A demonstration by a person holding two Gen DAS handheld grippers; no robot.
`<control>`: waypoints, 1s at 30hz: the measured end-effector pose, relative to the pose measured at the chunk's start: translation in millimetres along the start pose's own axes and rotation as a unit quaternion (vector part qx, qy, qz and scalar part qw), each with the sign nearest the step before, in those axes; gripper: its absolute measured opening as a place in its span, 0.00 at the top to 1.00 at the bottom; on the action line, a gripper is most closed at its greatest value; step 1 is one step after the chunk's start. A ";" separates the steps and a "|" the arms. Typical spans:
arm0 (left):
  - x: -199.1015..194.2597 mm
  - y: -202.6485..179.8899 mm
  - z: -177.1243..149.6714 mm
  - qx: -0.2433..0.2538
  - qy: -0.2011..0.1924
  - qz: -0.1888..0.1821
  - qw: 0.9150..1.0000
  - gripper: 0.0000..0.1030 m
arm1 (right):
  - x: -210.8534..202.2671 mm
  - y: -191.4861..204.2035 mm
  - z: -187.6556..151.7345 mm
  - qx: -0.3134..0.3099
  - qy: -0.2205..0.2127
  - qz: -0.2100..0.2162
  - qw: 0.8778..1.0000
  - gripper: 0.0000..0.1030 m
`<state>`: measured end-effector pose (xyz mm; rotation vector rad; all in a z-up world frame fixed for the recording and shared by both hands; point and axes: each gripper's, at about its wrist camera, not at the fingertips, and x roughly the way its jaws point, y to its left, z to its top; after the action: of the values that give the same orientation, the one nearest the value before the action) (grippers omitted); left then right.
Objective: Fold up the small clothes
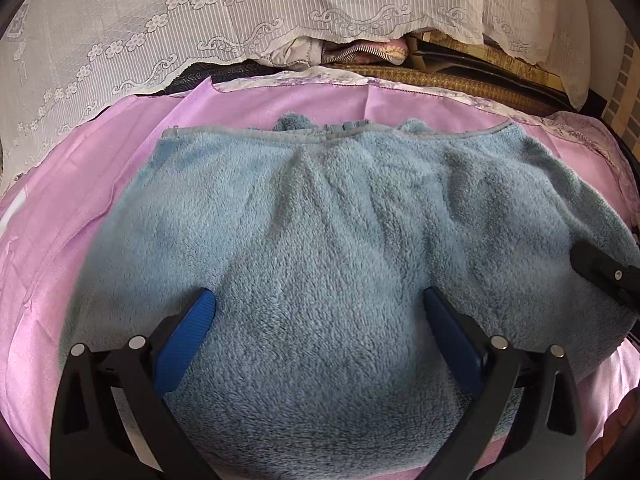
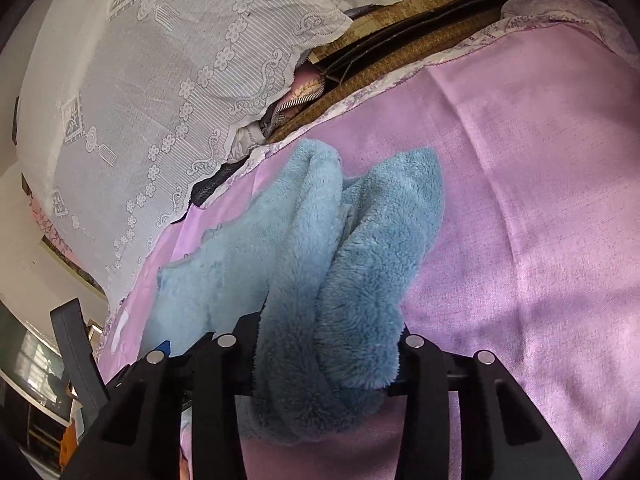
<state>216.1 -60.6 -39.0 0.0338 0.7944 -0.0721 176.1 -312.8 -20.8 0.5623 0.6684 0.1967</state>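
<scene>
A blue fleece garment lies spread on a pink sheet, with its bound hem and a zip end toward the far side. My left gripper is open above the near part of it, its blue pads wide apart with the fleece between them. My right gripper is shut on a bunched sleeve or edge of the same garment, which rises in thick folds out of the jaws and hides the fingertips. In the left wrist view the right gripper shows at the garment's right edge.
White lace cloth drapes over things along the far side. Folded clothes and a woven mat lie under it. Bare pink sheet extends to the right of the garment. A room with furniture shows at the far left.
</scene>
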 end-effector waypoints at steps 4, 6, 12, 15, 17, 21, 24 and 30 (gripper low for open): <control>-0.4 -0.1 0.5 -0.001 -0.001 -0.001 1.000 0.04 | -13.2 26.2 -1.7 -0.034 -0.028 -0.003 0.999 0.63; -1.3 0.6 0.9 -0.002 -0.002 -0.003 1.000 0.04 | -16.4 40.2 -3.9 -0.054 -0.037 -0.014 0.998 0.64; -25.4 9.6 4.9 -0.017 -0.044 -0.041 0.998 0.04 | -22.1 79.6 -13.0 -0.112 -0.053 -0.039 0.992 0.64; -47.2 13.8 9.1 -0.022 -0.083 -0.057 0.995 0.04 | -21.9 100.5 -18.8 -0.142 -0.056 -0.049 0.987 0.64; -55.4 16.0 12.8 -0.024 -0.095 -0.051 0.994 0.04 | -23.0 110.4 -22.0 -0.150 -0.062 -0.050 0.986 0.64; -50.3 28.5 16.5 -0.040 -0.082 -0.060 0.994 0.05 | -19.1 130.6 -26.2 -0.173 -0.062 -0.061 0.981 0.64; -55.5 41.8 18.9 -0.042 -0.093 -0.054 0.993 0.06 | -16.2 149.3 -26.7 -0.188 -0.059 -0.060 0.979 0.64; -72.5 92.6 31.2 -0.069 -0.118 -0.051 0.989 0.07 | -6.4 209.2 -27.8 -0.239 -0.060 -0.049 0.968 0.64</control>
<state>194.9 33.7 34.9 -0.1449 0.5615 -0.1154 154.4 -128.6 80.1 0.0762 0.5062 0.2197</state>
